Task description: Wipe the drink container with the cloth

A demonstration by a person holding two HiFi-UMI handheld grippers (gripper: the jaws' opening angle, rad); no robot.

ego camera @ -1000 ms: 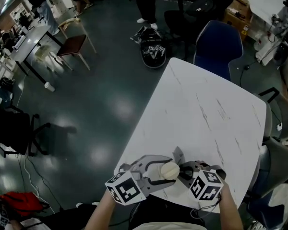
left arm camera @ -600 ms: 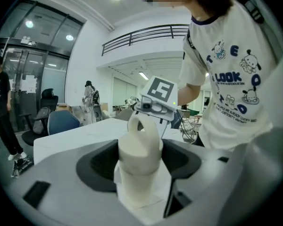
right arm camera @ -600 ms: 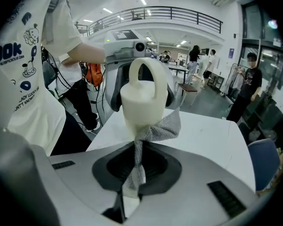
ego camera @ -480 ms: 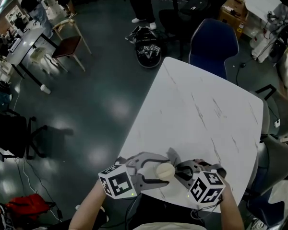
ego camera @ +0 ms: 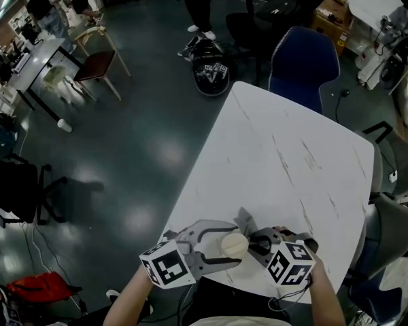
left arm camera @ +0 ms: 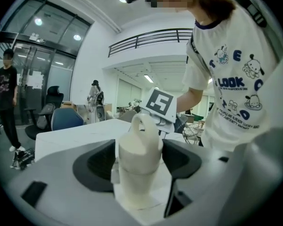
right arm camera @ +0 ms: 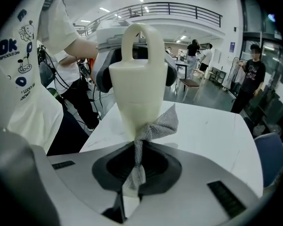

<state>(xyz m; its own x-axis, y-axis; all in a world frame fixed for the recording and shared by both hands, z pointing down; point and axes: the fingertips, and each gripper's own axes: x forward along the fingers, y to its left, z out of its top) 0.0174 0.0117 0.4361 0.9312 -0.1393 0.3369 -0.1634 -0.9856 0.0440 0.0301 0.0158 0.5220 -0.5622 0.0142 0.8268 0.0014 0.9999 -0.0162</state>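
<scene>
A cream drink container (ego camera: 235, 244) with a loop handle is upright at the near edge of the white marbled table (ego camera: 285, 161). My left gripper (ego camera: 217, 246) is shut on the container's body from the left. In the left gripper view the container (left arm camera: 140, 147) fills the gap between the jaws. My right gripper (ego camera: 257, 242) is just right of it, shut on a grey mesh cloth (ego camera: 244, 218). In the right gripper view the cloth (right arm camera: 156, 126) runs up from the jaws of the right gripper (right arm camera: 133, 173) and presses on the lower side of the container (right arm camera: 140, 84).
A blue chair (ego camera: 306, 63) stands at the table's far edge and a grey chair (ego camera: 394, 229) at its right. Dark floor lies to the left, with a red-seated chair (ego camera: 98, 63) and people farther off. The person's torso is close behind both grippers.
Both grippers and the container have shifted slightly left along the near edge. Both grips are unchanged, and the cloth stays against the container.
</scene>
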